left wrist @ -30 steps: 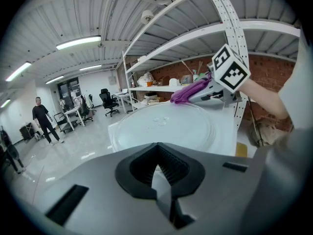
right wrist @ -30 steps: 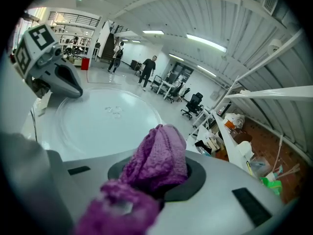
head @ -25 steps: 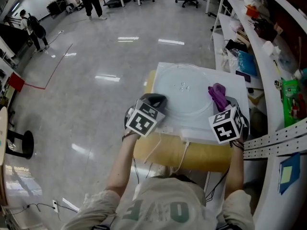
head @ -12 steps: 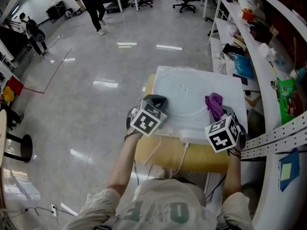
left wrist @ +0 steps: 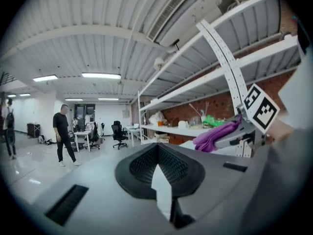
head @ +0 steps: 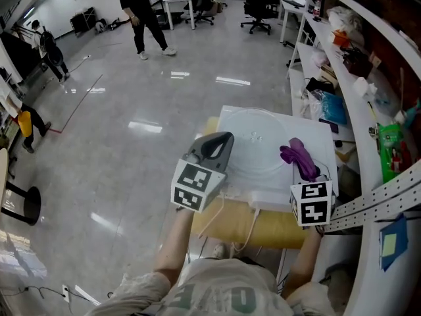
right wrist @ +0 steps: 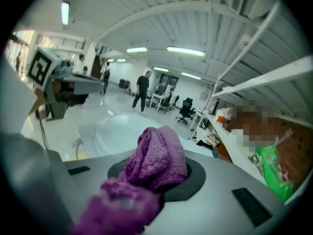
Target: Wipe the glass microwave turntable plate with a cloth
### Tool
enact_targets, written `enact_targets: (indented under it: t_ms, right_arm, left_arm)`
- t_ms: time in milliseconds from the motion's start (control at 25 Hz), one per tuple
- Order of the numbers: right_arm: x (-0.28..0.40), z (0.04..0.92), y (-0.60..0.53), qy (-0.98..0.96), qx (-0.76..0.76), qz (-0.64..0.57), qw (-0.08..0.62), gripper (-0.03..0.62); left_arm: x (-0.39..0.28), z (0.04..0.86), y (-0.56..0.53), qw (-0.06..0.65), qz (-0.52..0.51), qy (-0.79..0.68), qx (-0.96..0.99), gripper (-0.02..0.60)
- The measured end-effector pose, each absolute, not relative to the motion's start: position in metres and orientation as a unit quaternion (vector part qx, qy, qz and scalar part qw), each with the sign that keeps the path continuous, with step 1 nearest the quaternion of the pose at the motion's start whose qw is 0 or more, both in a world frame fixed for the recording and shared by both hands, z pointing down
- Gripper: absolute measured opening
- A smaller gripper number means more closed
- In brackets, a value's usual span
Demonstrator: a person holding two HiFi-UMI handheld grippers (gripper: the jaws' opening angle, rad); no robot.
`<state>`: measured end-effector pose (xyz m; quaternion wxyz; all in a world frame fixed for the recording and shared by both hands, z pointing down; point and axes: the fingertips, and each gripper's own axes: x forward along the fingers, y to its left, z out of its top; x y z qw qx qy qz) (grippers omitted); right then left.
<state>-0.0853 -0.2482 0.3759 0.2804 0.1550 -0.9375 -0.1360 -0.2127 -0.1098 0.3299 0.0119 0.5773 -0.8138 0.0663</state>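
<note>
Near right edge of table (head: pixel 323 135), pinching soft, limp cloth (head: pixel 299 158) in right gripper (head: pixel 309 174); holding left gripper (head: pixel 218 143) closed, empty. Probably treating glass plate (head: pixel 253 147) as slippery, fragile: bracing at rim.

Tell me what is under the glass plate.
The glass plate lies on a white board, which shows through the clear glass. Under the board, a yellow pad sticks out at the near edge; the board hides the rest of it.

Your grey left gripper (head: pixel 212 145) and right gripper (head: pixel 308 174) bore black-and-white marker cubes (head: pixel 195 185); white cables (head: pixel 212 217) ran toward six o'clock. Pale lettered tee (head: pixel 210 296).
</note>
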Motion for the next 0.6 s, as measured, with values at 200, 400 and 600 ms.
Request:
enact_targets:
  t_ms: [200,400,600]
  right_arm:
    - [-0.063,0.353,-0.225,-0.970,0.214,0.007,0.115,0.060]
    - [-0.038,0.365,-0.205,-0.964,0.249,-0.006,0.096,0.061]
    - [-0.026,0.356,-0.179,-0.967,0.245,-0.013,0.065,0.060]
  left_arm:
    - [-0.191,0.310,-0.081,-0.040,-0.023,-0.804,0.593,0.002]
    - [-0.182,0.344,-0.051,-0.006,-0.057,-0.797,0.601,0.002]
    - [-0.160,0.349,-0.027,-0.021,-0.056,-0.799,0.598,0.002]
